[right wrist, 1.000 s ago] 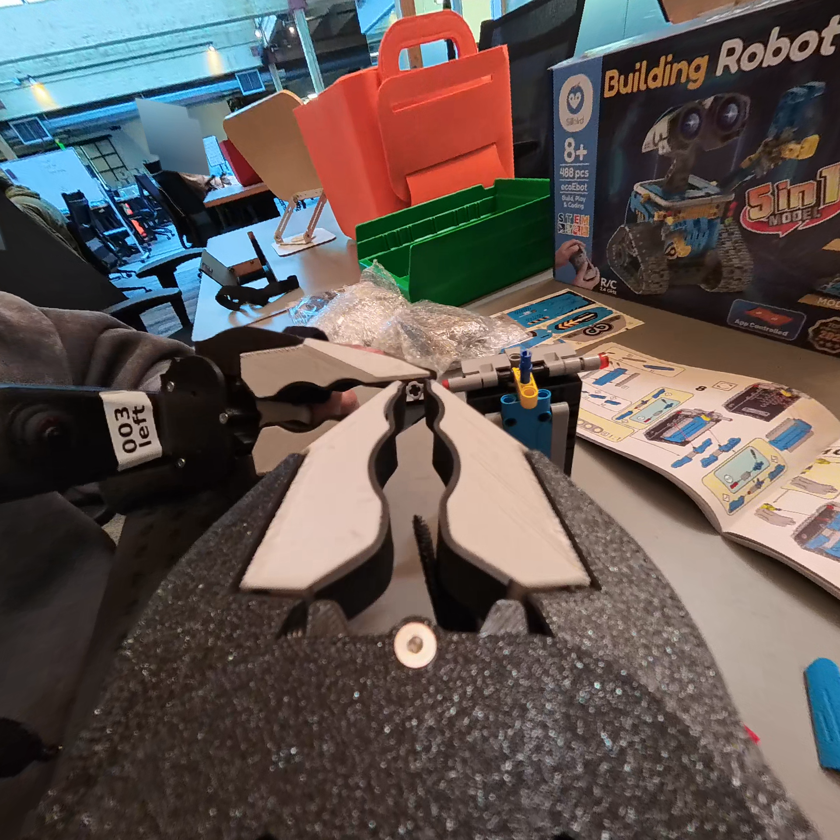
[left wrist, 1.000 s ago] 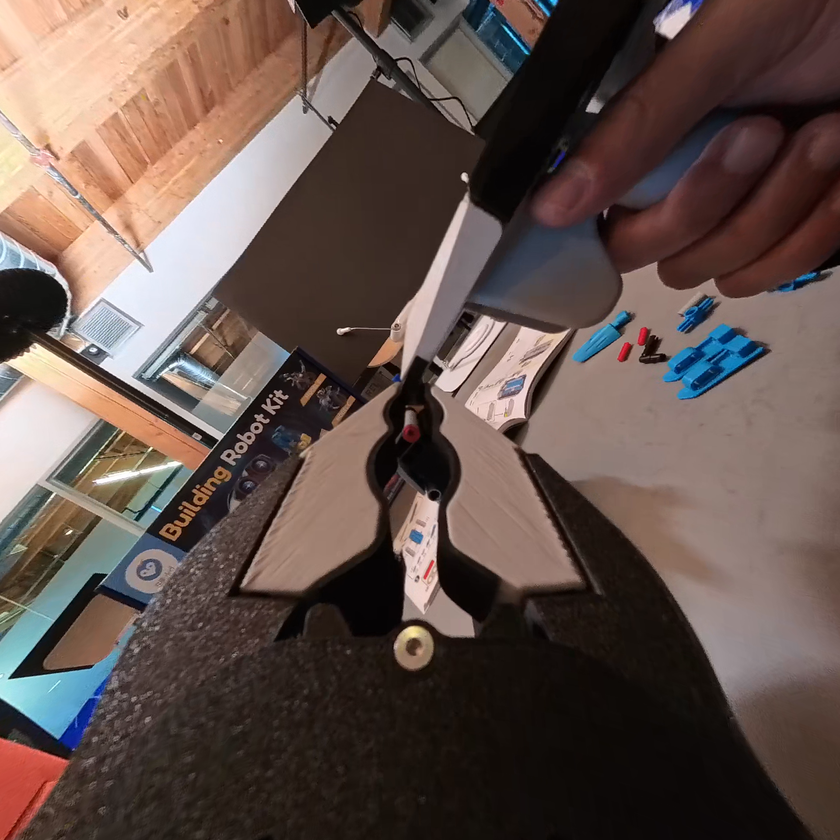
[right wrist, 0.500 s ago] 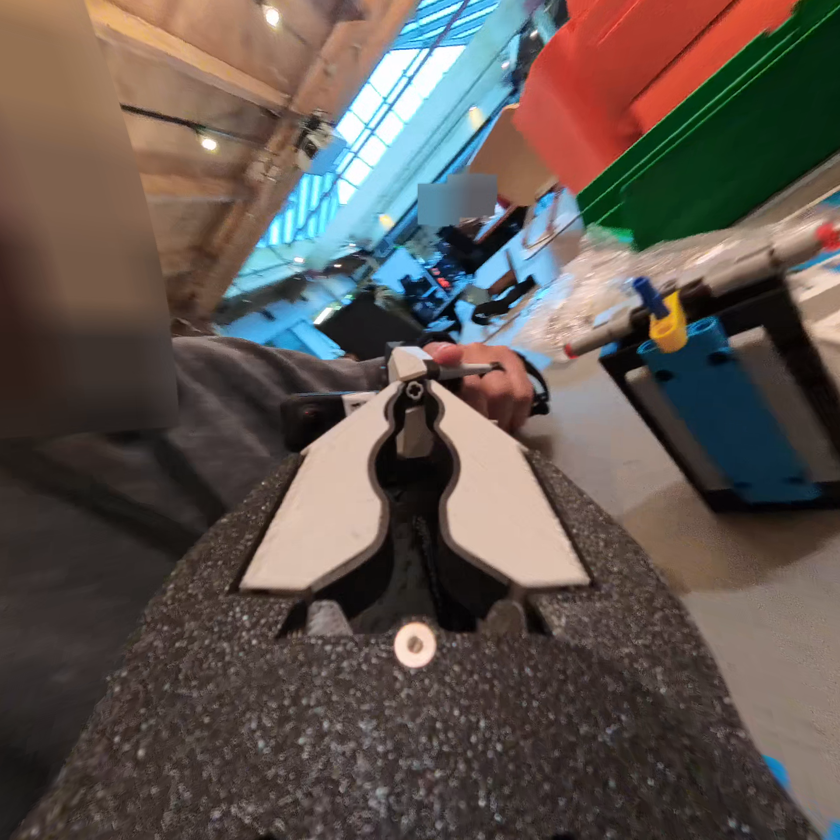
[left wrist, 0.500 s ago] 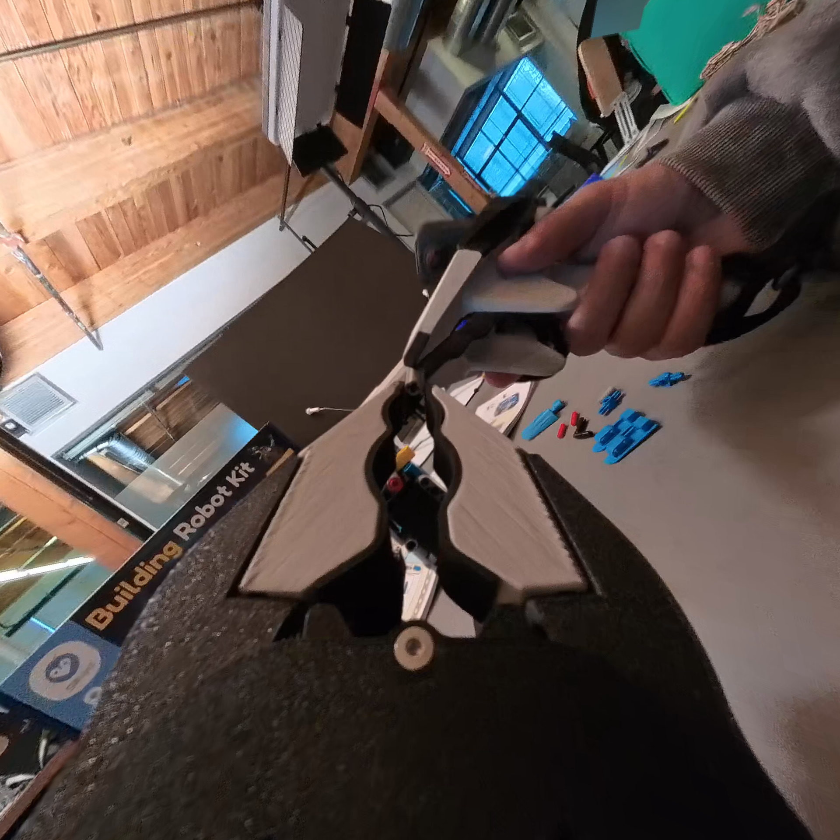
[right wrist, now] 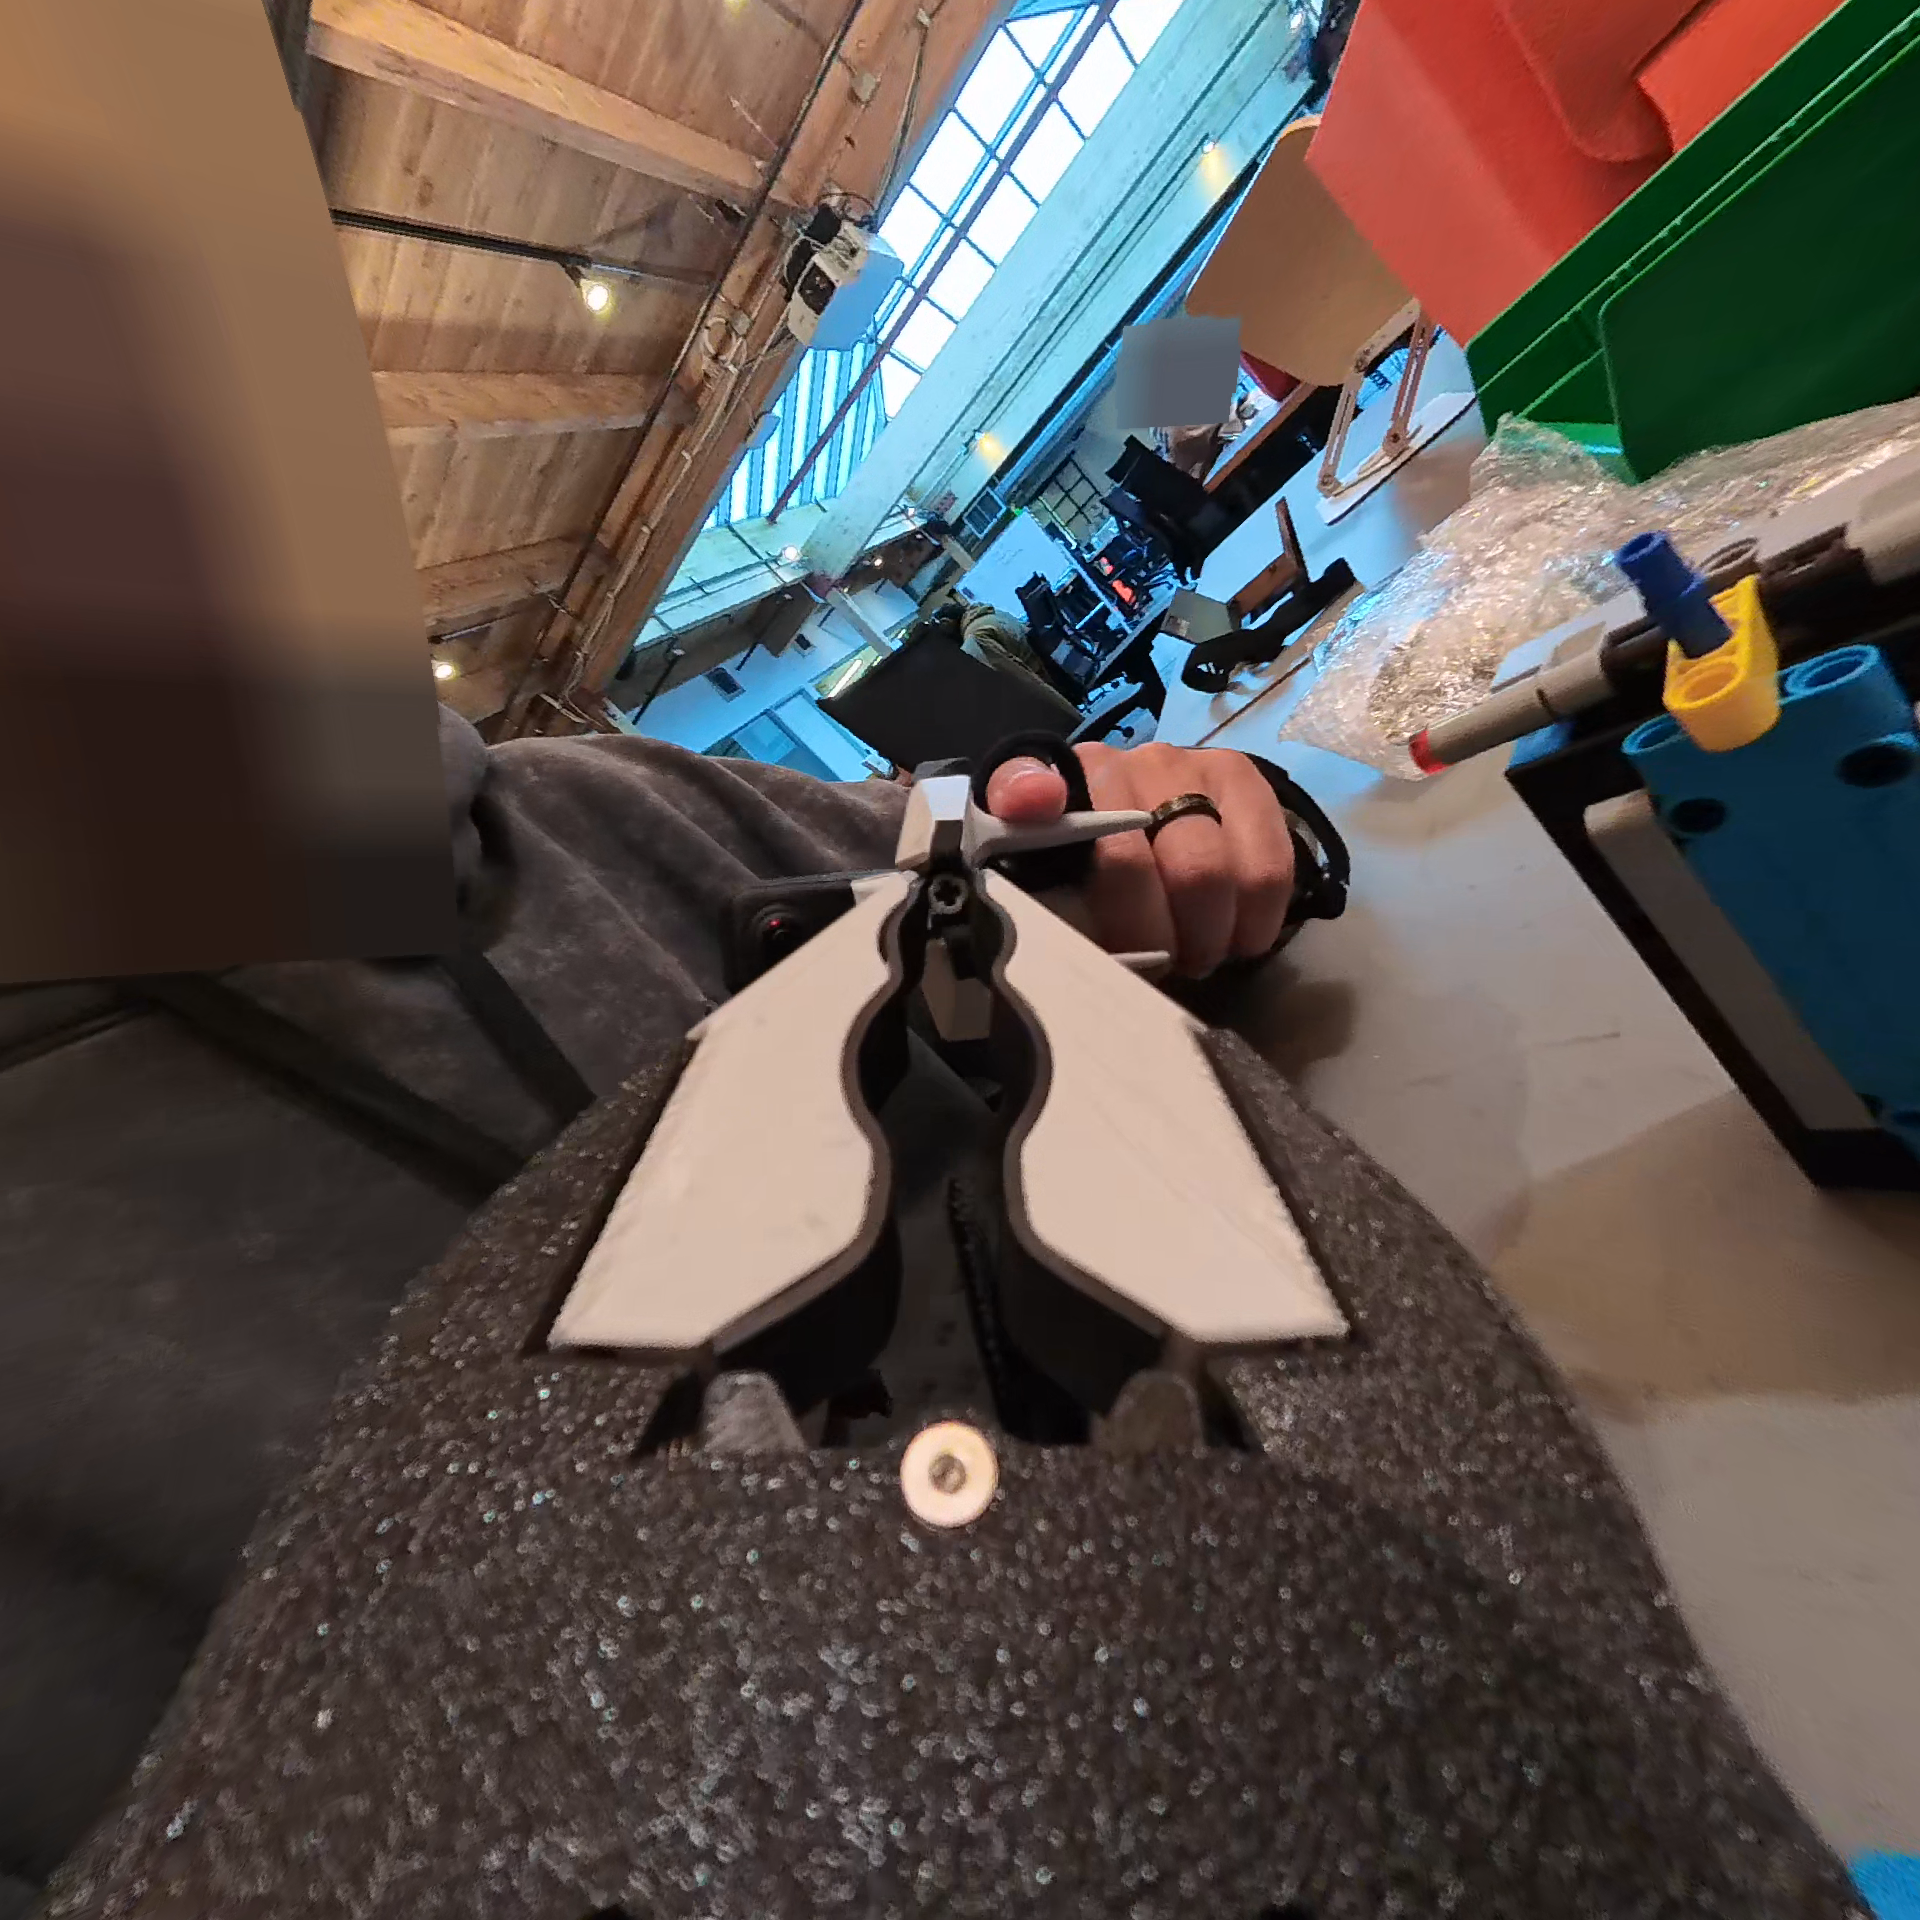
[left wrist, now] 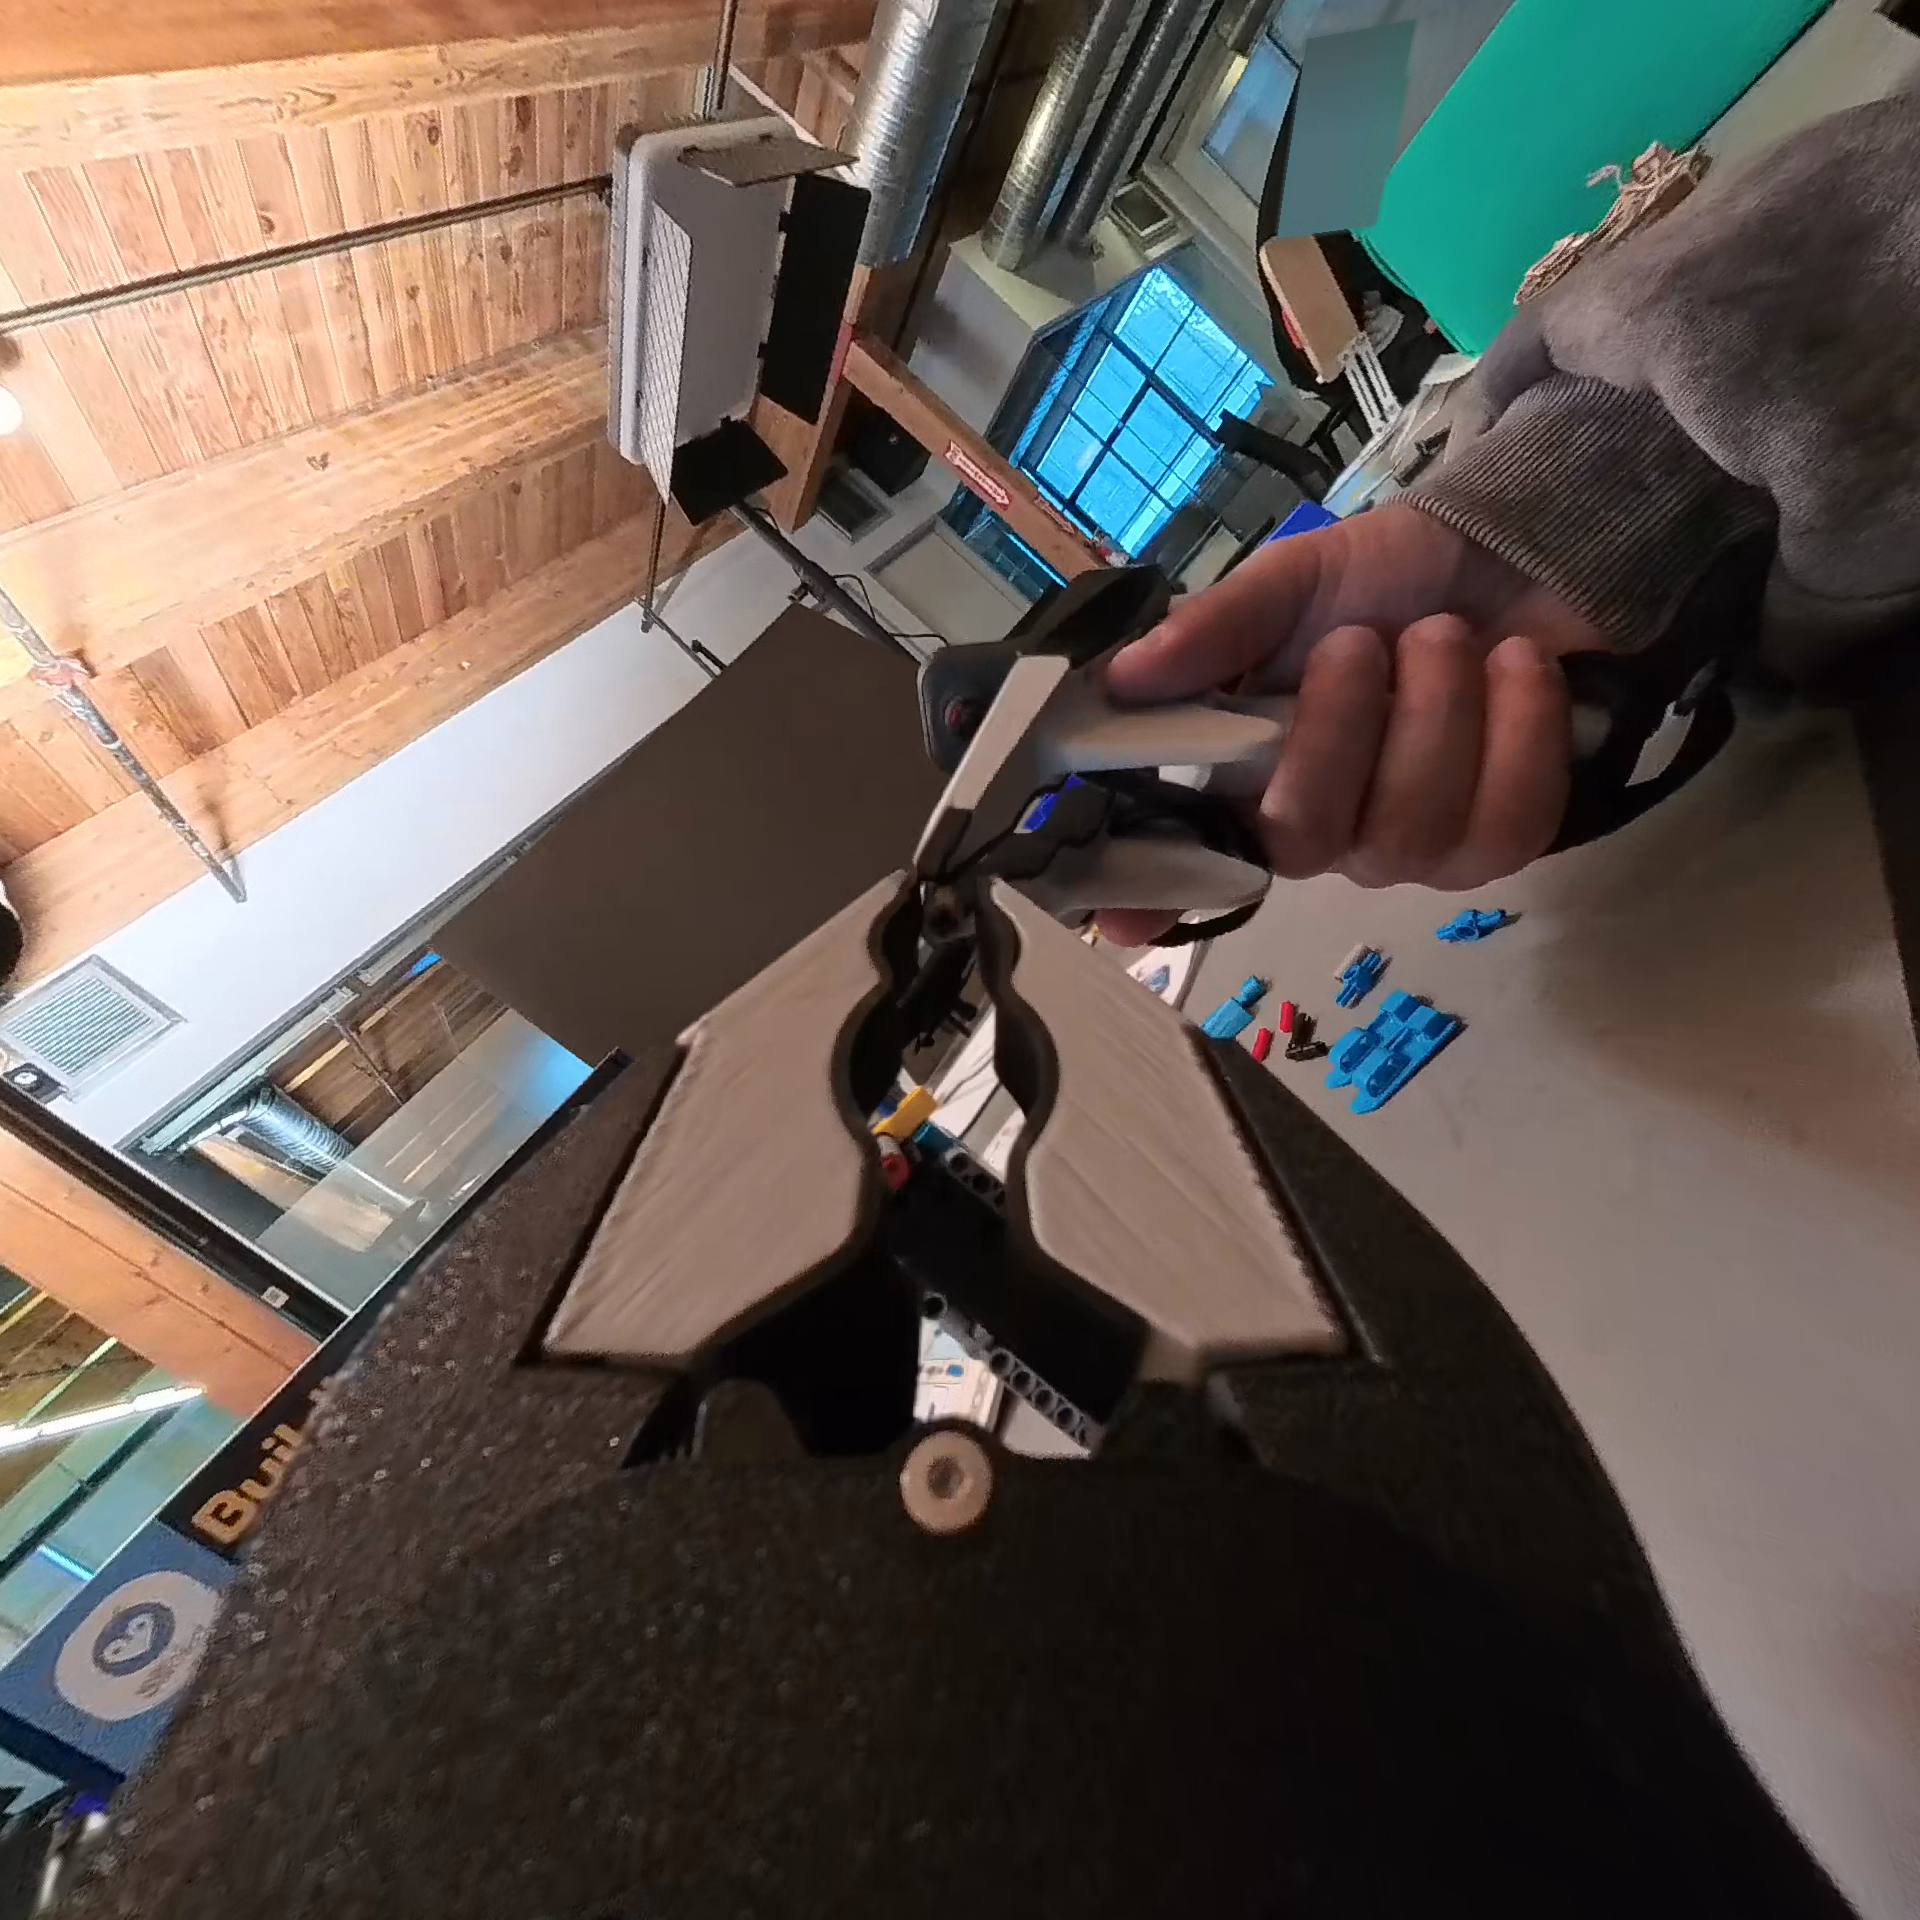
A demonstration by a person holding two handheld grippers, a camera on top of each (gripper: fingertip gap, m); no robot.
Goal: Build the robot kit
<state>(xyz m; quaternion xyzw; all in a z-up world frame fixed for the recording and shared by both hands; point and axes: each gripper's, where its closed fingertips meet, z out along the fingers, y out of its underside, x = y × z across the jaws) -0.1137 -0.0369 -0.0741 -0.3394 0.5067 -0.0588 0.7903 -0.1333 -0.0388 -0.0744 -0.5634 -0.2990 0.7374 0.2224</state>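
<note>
A: Claws meet tip to tip. Right gripper (right wrist: 948,909) pinches one grey peg (right wrist: 948,894); left gripper (left wrist: 943,902) hold we cannot tell.
B: We record a grey table (right wrist: 1455,987), timber ceiling (left wrist: 312,364), one green bin (right wrist: 1714,291), two red pins (left wrist: 1263,1042).

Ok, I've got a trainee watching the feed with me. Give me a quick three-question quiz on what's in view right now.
1. True or false: the left tongs and the right tongs point away from each other.
2. The loose pieces lying on the table in the left wrist view are mostly: A) green B) blue C) white.
3. Fill in: the hand holding the left tongs wears a dark ____ on one finger.

Key:
1. False. Their tips meet, closed about a small grey piece.
2. B.
3. ring.
</note>
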